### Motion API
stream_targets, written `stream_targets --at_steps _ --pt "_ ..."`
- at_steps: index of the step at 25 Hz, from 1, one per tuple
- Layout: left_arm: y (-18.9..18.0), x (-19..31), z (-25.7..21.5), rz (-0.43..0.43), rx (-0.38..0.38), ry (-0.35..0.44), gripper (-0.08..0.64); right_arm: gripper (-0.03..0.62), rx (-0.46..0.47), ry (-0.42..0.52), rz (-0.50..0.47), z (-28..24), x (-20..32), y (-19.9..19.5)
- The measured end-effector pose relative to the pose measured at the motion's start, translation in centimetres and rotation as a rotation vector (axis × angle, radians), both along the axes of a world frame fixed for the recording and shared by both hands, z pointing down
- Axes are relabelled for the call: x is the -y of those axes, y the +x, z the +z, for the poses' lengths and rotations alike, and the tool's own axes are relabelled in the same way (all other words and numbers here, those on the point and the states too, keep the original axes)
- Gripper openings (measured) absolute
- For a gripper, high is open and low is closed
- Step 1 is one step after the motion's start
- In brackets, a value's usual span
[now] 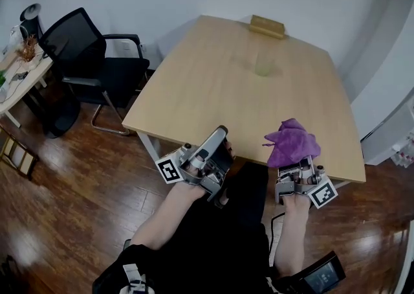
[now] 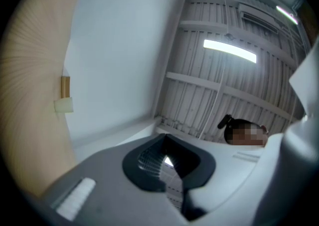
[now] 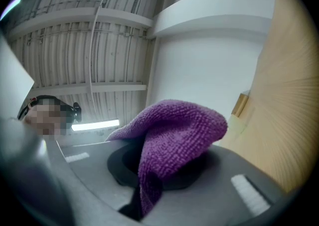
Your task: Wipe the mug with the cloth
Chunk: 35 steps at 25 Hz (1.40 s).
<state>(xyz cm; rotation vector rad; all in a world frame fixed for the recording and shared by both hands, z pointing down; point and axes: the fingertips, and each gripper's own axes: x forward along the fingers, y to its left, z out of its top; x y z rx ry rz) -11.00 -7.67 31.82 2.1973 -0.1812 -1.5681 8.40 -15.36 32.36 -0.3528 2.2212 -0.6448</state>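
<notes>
Cloth (image 1: pixel 292 140) pinched by right gripper (image 1: pixel 299 171); mug (image 1: pixel 263 66) on table (image 1: pixel 213 92)

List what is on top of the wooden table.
A pale mug stands near the middle of the table; a wooden block lies at its far edge. The purple cloth in the right gripper covers a patch by the near edge, hidden from view.

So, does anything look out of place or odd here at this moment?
Nothing is spilled or damaged. One odd thing: the mug stands untouched far out on the table, while the right tool, clamping the purple cloth, and the shut, empty left tool are at its near edge, tilted upward.
</notes>
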Motion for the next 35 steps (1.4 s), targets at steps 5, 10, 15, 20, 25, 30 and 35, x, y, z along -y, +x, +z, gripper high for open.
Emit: stream_targets --at_steps 5,10,15,20,25,30,35 --pt "1.3 -2.7 0.1 0.032 0.006 -0.017 0.000 0.026 0.014 0.013 0.019 -0.4 -3.9 1.1" --pt "2.7 -6.4 -0.4 0.061 0.023 -0.009 0.000 0.026 0.016 0.017 0.034 -0.5 -8.2 1.9" --pt "3.8 -10.9 -0.2 0.074 0.029 -0.015 0.000 0.026 0.002 0.032 0.030 -0.8 -13.4 1.9" --pt "4.6 -15.8 -0.2 0.028 0.093 -0.009 0.000 0.026 -0.028 0.062 0.029 -0.9 -19.5 2.0" --pt "6.6 -22.4 -0.3 -0.120 0.341 0.051 0.000 0.026 -0.121 0.129 0.024 -0.4 -27.2 0.9" --pt "7.9 -24.3 -2.1 -0.328 0.590 0.101 0.000 0.026 -0.319 0.211 0.098 -2.0 -29.4 0.0" --pt "8.8 -30.1 -2.0 -0.381 0.661 0.160 0.000 0.026 -0.353 0.255 0.098 -1.7 -35.3 -0.5"
